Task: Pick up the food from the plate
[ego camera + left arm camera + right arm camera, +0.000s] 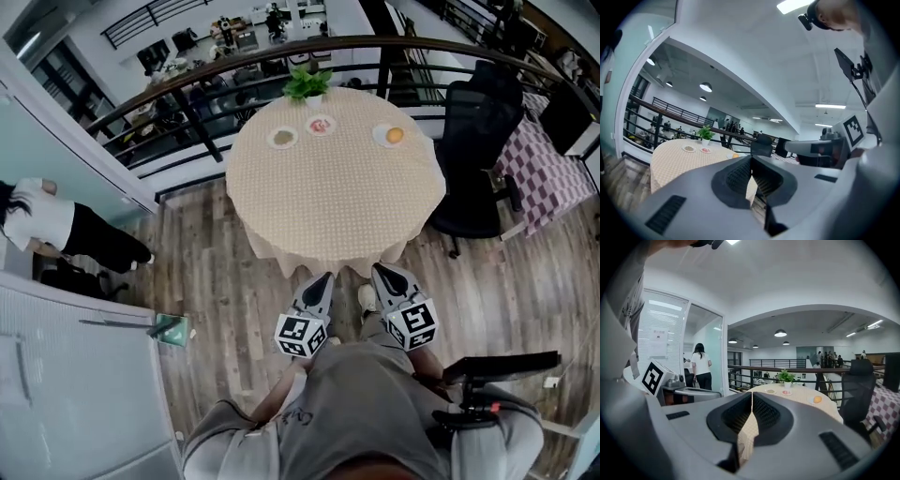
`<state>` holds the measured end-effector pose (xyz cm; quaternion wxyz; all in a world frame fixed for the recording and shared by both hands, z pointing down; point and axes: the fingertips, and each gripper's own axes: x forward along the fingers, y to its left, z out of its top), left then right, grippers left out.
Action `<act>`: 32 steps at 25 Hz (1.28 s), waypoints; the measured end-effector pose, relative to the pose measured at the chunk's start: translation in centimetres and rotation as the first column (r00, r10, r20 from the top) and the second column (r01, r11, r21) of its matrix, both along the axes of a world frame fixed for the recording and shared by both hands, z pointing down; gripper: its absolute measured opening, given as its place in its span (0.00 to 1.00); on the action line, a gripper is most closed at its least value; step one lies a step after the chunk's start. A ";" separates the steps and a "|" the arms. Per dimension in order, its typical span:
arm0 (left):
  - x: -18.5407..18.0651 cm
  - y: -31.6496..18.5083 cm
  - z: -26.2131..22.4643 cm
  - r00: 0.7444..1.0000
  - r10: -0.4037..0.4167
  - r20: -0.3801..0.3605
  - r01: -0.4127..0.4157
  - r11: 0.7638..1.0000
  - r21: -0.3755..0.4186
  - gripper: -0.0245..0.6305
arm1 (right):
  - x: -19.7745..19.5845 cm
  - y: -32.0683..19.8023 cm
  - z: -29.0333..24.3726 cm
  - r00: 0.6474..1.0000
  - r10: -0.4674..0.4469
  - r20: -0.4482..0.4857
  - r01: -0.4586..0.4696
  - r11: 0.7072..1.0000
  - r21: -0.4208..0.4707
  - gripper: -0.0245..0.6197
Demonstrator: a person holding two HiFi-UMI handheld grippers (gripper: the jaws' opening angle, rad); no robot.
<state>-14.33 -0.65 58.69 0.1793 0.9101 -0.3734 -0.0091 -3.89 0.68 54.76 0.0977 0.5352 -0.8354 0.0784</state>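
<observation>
**1. Grippers.** L gripper [324, 278] and R gripper [379, 270] sit low in head view, side by side. Tips aim at the table and stop well short of its near edge. Both sets of jaws are closed tip to tip w/ nothing clamped. In each gripper view only a sliver of the cloth shows through the slot below the pads. The hands holding them are hidden behind the marker cubes.

**2. Task items.** Round table [333, 202] has a beige checked cloth, and the drape hides its legs. Three small plates stand along the far side, well apart from both grippers:
- Left plate [272, 141] w/ greenish-brown food [282, 138].
- Centre plate [311, 126] w/ pink-red food [322, 124].
- Right plate [379, 137] w/ a round orange item [395, 135].

All food lies on its own plate. It is too small in every view to ID the type.

**3. Surroundings.**
- Potted plant [307, 84] stands at the far table edge, just behind the centre plate.
- Black office chair [473, 159] is beside the table's right side.
- Dark curved railing [187, 94] runs behind the table.
- Person in white top [42, 220] is at far left, cut off by the frame edge.
- Purple checked cloth [539, 169] is at far right, also cut off, so what it covers can't be told.
</observation>
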 end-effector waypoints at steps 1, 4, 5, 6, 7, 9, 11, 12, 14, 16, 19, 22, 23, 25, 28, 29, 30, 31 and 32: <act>-0.2 -0.7 0.2 1.000 -0.026 0.006 0.026 1.000 -0.003 0.05 | 0.1 -1.0 0.0 1.000 -0.019 0.004 0.019 1.000 0.005 0.07; -0.2 -3.1 0.6 0.996 -0.089 0.029 0.089 0.996 -0.010 0.05 | 0.9 -3.8 0.0 0.998 -0.065 0.017 0.064 0.998 0.010 0.07; 0.1 -4.0 0.6 0.994 -0.106 0.037 0.106 0.994 -0.011 0.05 | 1.4 -4.8 0.1 0.997 -0.077 0.021 0.077 0.997 0.009 0.07; 0.4 -4.9 0.6 0.992 -0.121 0.043 0.122 0.992 -0.011 0.05 | 2.0 -5.8 0.1 0.996 -0.089 0.024 0.089 0.996 0.008 0.07; 0.7 -5.9 0.6 0.990 -0.136 0.048 0.137 0.991 -0.011 0.05 | 2.6 -6.7 0.2 0.995 -0.099 0.027 0.099 0.995 0.006 0.07; 1.3 -7.8 0.3 0.985 -0.162 0.055 0.163 0.987 -0.010 0.05 | 3.6 -8.7 0.4 0.992 -0.119 0.033 0.118 0.993 0.005 0.07; 1.8 -9.7 -0.1 0.981 -0.186 0.063 0.187 0.982 -0.012 0.05 | 4.3 -10.7 0.5 0.989 -0.139 0.040 0.139 0.990 0.008 0.07; 2.1 -10.6 -0.3 0.978 -0.196 0.066 0.197 0.980 -0.013 0.05 | 4.6 -11.7 0.3 0.988 -0.149 0.046 0.149 0.989 0.011 0.07; 3.3 -12.5 -0.9 0.975 -0.208 0.073 0.209 0.978 -0.016 0.05 | 5.6 -13.7 0.0 0.984 -0.165 0.060 0.164 0.986 0.017 0.07; 5.1 -14.3 -1.4 0.975 -0.208 0.076 0.210 0.977 -0.021 0.05 | 7.0 -15.6 0.2 0.982 -0.174 0.074 0.173 0.985 0.016 0.07; 8.1 -16.9 -1.9 0.976 -0.207 0.075 0.208 0.978 -0.017 0.05 | 9.5 -18.2 0.9 0.977 -0.191 0.094 0.191 0.981 0.009 0.07; 11.1 -19.4 -2.1 0.973 -0.215 0.087 0.217 0.976 -0.011 0.05 | 12.2 -20.6 1.3 0.972 -0.214 0.102 0.214 0.977 0.008 0.07; 12.0 -20.2 -2.2 0.972 -0.219 0.091 0.220 0.975 -0.009 0.05 | 13.1 -21.4 1.4 0.970 -0.219 0.101 0.220 0.976 0.007 0.07; 13.2 -21.3 -2.8 0.969 -0.223 0.104 0.223 0.975 0.007 0.05 | 14.1 -22.7 1.4 0.970 -0.224 0.097 0.225 0.974 0.004 0.07; 14.2 -22.0 -4.0 0.965 -0.231 0.128 0.226 0.973 0.049 0.05 | 15.1 -24.7 0.7 0.971 -0.223 0.090 0.222 0.975 0.017 0.07; 14.4 -22.2 -4.4 0.965 -0.230 0.129 0.224 0.973 0.059 0.05 | 15.3 -25.4 0.1 0.971 -0.223 0.089 0.221 0.975 0.033 0.07; 14.8 -22.4 -4.9 0.965 -0.227 0.128 0.219 0.973 0.070 0.05 | 15.6 -26.0 -0.6 0.971 -0.223 0.087 0.219 0.974 0.052 0.07; 15.1 -22.6 -5.4 0.967 -0.222 0.128 0.212 0.974 0.082 0.05 | 16.0 -26.5 -1.4 0.972 -0.220 0.084 0.215 0.974 0.072 0.07; 15.5 -22.7 -5.9 0.968 -0.214 0.130 0.203 0.974 0.096 0.05 | 16.4 -26.9 -2.0 0.973 -0.214 0.082 0.207 0.974 0.087 0.07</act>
